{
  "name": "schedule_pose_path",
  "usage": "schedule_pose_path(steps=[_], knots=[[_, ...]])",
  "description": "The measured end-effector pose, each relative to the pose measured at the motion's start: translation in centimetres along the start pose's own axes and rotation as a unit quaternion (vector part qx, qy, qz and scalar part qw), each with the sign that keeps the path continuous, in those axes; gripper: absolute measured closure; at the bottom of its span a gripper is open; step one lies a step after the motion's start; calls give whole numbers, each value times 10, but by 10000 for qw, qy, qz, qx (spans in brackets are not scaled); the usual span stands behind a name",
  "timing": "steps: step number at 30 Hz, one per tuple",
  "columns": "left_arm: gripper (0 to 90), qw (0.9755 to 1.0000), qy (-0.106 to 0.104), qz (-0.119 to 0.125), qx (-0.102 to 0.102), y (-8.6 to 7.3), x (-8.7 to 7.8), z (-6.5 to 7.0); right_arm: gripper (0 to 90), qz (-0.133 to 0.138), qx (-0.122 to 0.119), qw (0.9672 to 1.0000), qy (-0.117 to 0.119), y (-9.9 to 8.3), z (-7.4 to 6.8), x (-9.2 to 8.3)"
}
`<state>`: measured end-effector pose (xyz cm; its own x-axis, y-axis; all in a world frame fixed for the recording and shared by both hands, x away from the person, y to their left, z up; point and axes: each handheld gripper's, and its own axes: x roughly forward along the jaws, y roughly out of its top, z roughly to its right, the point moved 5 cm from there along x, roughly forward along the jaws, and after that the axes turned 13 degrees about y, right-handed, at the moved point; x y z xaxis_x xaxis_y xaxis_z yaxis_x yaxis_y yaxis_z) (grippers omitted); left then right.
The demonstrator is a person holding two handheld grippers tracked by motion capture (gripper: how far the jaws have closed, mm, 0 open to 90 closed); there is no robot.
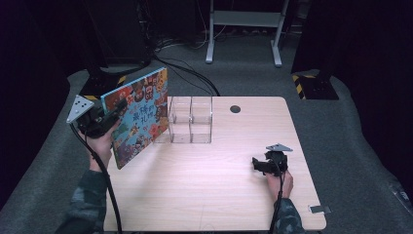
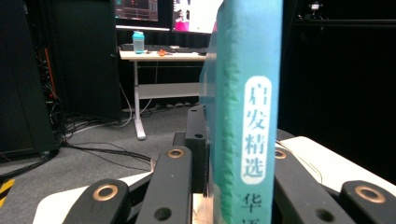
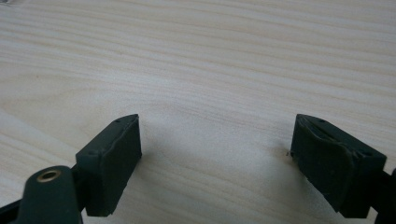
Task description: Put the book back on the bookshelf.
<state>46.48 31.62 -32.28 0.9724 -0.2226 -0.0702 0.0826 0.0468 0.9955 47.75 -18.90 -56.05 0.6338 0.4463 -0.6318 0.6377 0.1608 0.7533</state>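
Left claw (image 1: pixel 116 111), high view: clamped on a picture book (image 1: pixel 138 114), which you hold up off the desk (image 1: pixel 219 195), tilted, at its far left corner. The book's right edge is just beside the clear organizer (image 1: pixel 190 120). Right claw (image 1: pixel 257 165), same view: down low on the bare right part of the desk, well apart from book and organizer.

Clear organizer, high view: transparent, upright, two compartments side by side, open at the top. Both look empty; nothing coloured shows through the walls.

Step in hand, as judged: seat the book in the organizer. Bring it upright first, line its lower edge over the near-left compartment, and lower it straight; a tilted entry may catch the thin divider or push the light organizer across the desk. Your right claw is free to steady the organizer's far wall.

Left claw (image 2: pixel 212 154), left gripper view: the jaws are pressed on either side of the book's teal spine (image 2: pixel 245 116), which stands upright between them. Beyond lies a dark room with another table.

Right claw (image 3: pixel 215 154), right gripper view: jaws spread, nothing between them, plain wood grain beneath.
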Motion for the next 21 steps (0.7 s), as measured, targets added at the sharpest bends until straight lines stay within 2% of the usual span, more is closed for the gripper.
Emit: schedule_pose_path(steps=[21], knots=[[803, 9996, 130, 163, -175, -13, 23, -2, 158, -8, 9, 10000, 8, 0, 0, 0]])
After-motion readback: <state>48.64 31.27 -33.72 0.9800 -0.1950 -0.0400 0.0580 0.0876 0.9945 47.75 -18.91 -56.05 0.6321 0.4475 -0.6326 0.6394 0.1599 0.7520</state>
